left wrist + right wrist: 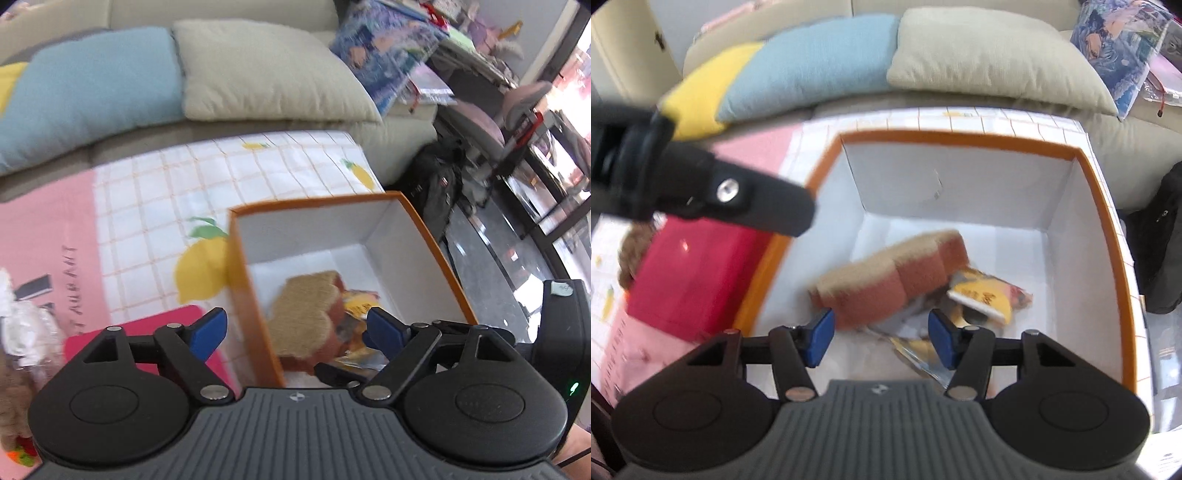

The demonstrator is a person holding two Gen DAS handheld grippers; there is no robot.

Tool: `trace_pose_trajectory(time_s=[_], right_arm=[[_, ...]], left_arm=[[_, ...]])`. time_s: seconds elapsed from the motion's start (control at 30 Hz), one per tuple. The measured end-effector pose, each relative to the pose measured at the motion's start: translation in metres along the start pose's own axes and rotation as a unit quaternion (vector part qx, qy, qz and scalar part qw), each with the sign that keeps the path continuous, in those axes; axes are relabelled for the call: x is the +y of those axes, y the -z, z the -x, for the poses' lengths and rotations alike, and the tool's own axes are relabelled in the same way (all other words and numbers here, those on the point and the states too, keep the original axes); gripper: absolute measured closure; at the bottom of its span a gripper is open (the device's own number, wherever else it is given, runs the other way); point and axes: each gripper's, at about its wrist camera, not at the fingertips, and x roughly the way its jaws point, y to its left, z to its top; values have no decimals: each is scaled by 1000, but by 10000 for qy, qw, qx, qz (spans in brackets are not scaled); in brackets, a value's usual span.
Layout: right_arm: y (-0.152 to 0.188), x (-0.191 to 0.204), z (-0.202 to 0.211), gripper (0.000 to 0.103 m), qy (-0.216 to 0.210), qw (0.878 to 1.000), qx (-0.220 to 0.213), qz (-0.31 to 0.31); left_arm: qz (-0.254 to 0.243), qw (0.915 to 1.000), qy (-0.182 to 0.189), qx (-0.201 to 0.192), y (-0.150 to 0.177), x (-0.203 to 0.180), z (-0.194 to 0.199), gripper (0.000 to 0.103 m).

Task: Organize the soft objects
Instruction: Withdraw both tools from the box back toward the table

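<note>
An orange box [1123,236] with white inner walls stands on a table; it also shows in the left wrist view [243,258]. Inside lies a plush toast slice [886,273], tan on top with brown sides, seen too in the left wrist view [306,314]. Beside it lie yellow packets [982,295]. My right gripper [881,338] is open and empty just above the toast's near end. My left gripper [295,330] is open and empty, straddling the box's left wall. One left finger [750,203] crosses the right wrist view.
A red flat object [687,280] lies left of the box on a pink and lemon-print cloth [155,206]. A brown plush [631,254] and a clear-wrapped item [22,325] lie at left. Blue [92,96], beige [266,74] and yellow cushions line the sofa behind.
</note>
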Motion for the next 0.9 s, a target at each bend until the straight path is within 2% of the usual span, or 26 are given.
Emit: trace_pose_trajectory(time_s=[0.1,0.13,0.17,0.3,0.37,0.5,0.67,0.8,0.9], right_arm=[[-3,9,-2,48,1,9999,-150,-25],[-3,10,-6,51,47,9999,-142,11],[-2,13,-10,65,105,9999,-94,59],[-2,12,-29,87,290,9989,297,216],[-1,8,-35,88,464,9975,423,316],[-5,1,-37,88,503,9975,472,146],[2,21,-26,87,807,9949,449,403],[11,39,-3,85,1175,9922,120,397],[20,55,19,85,1235,9916,-256,275]], left_arm=[[95,9998,-42,-182,6,10,11,3],[129,9997,-47,-216,8,14,15,3],[164,9996,-43,-243,12,18,18,3],[257,9993,-42,-283,26,31,32,3],[284,9991,-77,-297,34,37,38,3],[199,9992,-162,-314,50,47,48,7],[-1,9989,-273,-370,68,58,63,12],[9,9985,-213,-503,86,71,79,12],[136,9981,-198,-561,98,85,91,13]])
